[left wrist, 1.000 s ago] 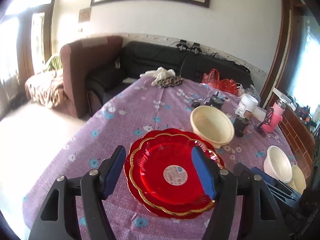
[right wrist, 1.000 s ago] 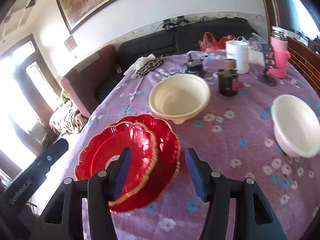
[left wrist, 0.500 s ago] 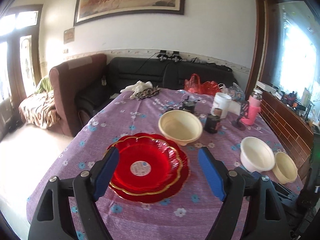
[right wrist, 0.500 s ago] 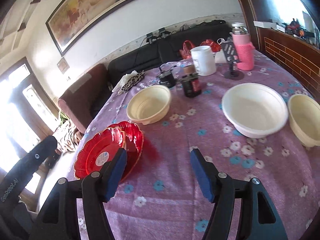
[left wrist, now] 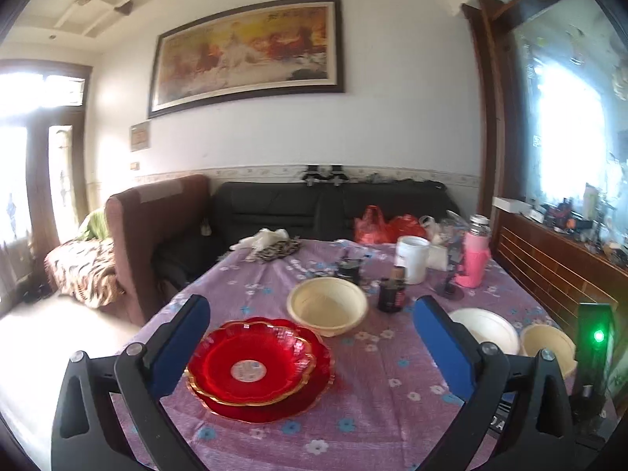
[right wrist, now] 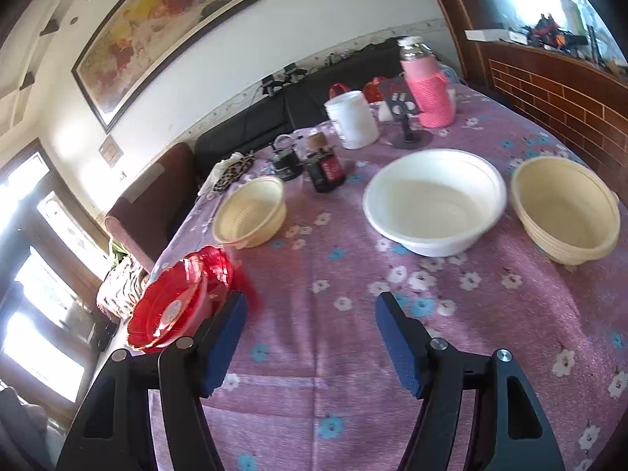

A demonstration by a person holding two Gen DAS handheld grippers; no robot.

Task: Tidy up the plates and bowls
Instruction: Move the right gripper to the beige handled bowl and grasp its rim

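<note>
Both grippers have pulled back from the red plates since a second ago, so more of the purple flowered tablecloth now fills my views. On it, going by size, I see the stacked red plates, one nested on the other, at the near left; they lie beyond my left gripper, between its fingers in the left wrist view but not touched by them. That claw has just been opening and stands spread wide, with nothing gripped. The white bowl sits right of centre in the right wrist view, with a cream bowl just beside it on the right and another cream bowl farther left, near the plates. My right gripper is released too, its jaws apart over bare cloth, empty; its left finger overlaps the plates' edge in the picture. Behind the bowls stand a white tub, a pink-sleeved bottle and a dark jar.
</note>
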